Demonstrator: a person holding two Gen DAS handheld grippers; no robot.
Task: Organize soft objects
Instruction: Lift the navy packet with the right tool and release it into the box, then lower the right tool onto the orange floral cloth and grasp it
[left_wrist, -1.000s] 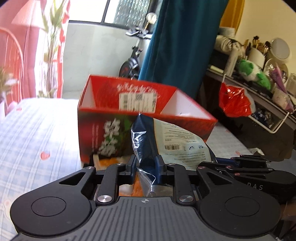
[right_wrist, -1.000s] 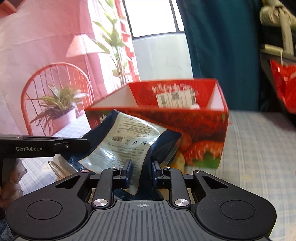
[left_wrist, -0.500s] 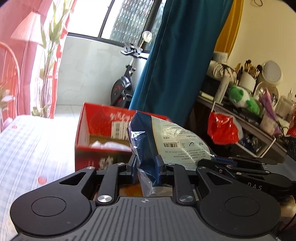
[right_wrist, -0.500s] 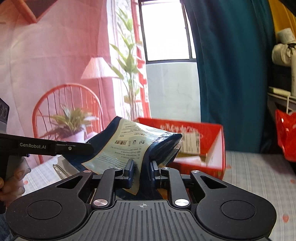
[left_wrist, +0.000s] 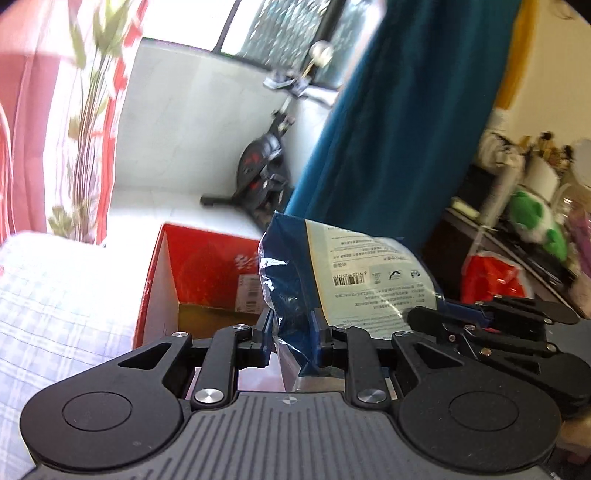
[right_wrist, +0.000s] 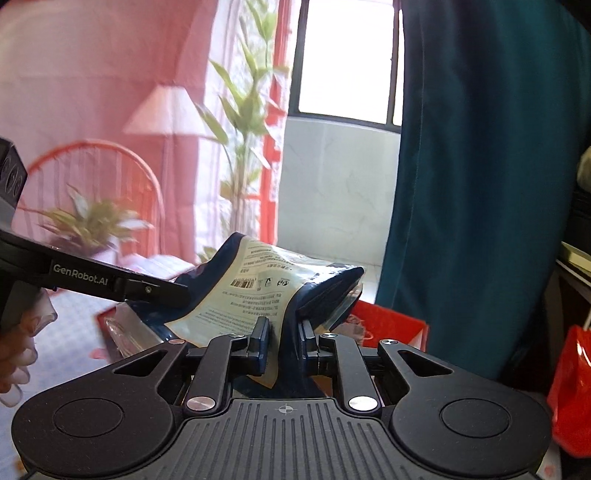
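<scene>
Both tools grasp the same blue-and-white pouch (left_wrist: 354, 280), which hangs in the air above the open red box (left_wrist: 207, 266): the left tool (left_wrist: 291, 332) is clenched on its crinkled lower edge, and the right tool (right_wrist: 282, 343) pinches another part of it, its jaws closing a little tighter on the film. To do this step well, I judge that the two hands should travel together so the soft pouch neither stretches nor slips, bring it over the box mouth, lower it until it sits inside, and only then let go, one side after the other. The box stands on a checked cloth (left_wrist: 55, 302), its top open; its brown floor looks mostly bare from here, though the pouch and tools hide much of the inside.
</scene>
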